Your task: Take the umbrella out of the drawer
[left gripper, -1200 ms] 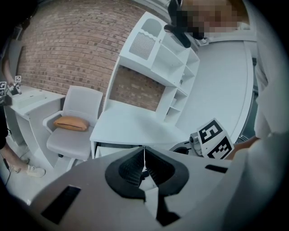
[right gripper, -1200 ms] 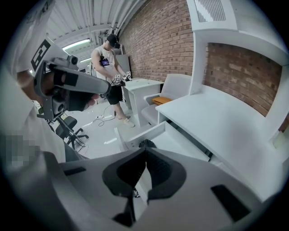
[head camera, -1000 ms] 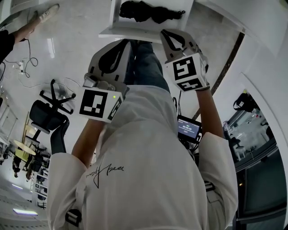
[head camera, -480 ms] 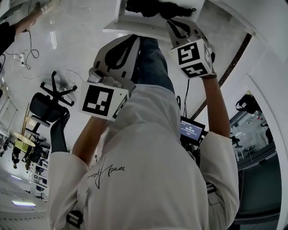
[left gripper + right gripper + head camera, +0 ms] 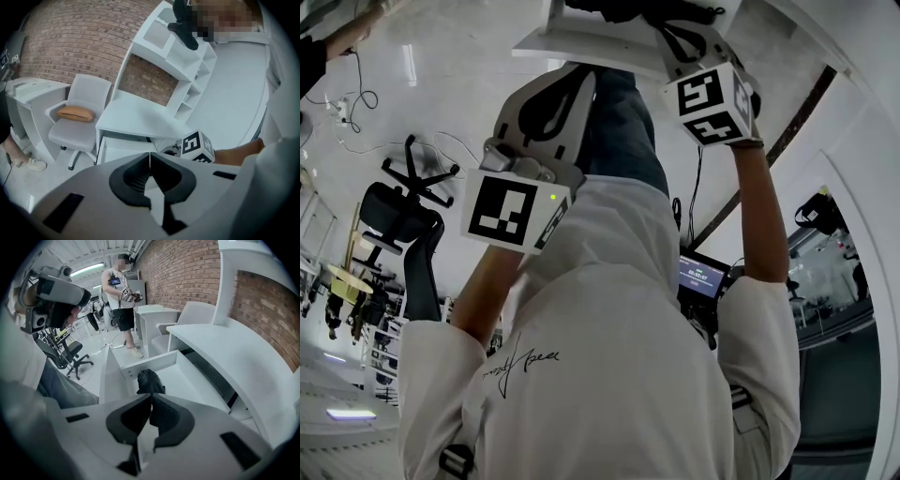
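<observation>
I read black folded fabric umbrella (image 5: 149, 380) against plain white box-shaped drawer (image 5: 154, 362). Both my tools pale grey with black jaw pads: left gripper (image 5: 150, 157), right gripper (image 5: 150, 401). Marker cubes black squares on white. Red-brown brick wall (image 5: 187, 268) behind white desk (image 5: 225, 352). Light grey swivel chair (image 5: 75, 136) with orange-tan cushion (image 5: 76, 113). Wearer's white shirt (image 5: 609, 375) with black script; blue jeans (image 5: 619, 131).

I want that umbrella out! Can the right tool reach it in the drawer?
Probably yes: the drawer is open, nothing covers the umbrella, and the right tool hangs above it, though shut.
</observation>
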Tool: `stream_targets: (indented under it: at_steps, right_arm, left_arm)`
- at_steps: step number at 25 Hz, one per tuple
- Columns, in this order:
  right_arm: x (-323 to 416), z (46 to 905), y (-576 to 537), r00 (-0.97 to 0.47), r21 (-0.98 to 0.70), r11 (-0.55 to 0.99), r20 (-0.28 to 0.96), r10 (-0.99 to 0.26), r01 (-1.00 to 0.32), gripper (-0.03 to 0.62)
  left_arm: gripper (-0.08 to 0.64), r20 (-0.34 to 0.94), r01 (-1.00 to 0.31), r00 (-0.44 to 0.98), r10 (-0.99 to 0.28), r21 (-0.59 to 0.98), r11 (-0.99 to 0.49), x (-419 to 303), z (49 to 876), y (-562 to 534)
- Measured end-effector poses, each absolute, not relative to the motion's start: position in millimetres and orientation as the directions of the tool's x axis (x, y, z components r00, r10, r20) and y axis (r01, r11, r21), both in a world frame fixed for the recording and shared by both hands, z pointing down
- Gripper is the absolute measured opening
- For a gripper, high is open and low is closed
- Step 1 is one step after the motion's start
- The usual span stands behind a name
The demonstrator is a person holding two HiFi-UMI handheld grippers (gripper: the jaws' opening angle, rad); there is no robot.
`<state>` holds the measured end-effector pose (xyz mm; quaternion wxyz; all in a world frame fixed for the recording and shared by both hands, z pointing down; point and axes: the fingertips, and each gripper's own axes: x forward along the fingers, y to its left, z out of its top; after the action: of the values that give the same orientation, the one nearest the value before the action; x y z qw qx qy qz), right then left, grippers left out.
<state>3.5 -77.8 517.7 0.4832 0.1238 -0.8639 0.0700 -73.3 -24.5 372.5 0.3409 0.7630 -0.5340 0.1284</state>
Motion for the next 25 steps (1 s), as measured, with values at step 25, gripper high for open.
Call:
stream_targets:
  at_steps: [25]
  right_arm:
    - [4, 583, -94, -0.459, 0.002, 0.968, 0.88, -0.121, -0.25, 0.029]
  left_arm:
    - [0.017, 0.58, -0.874, 0.439, -0.687, 0.452, -0.177, -54, 420, -28]
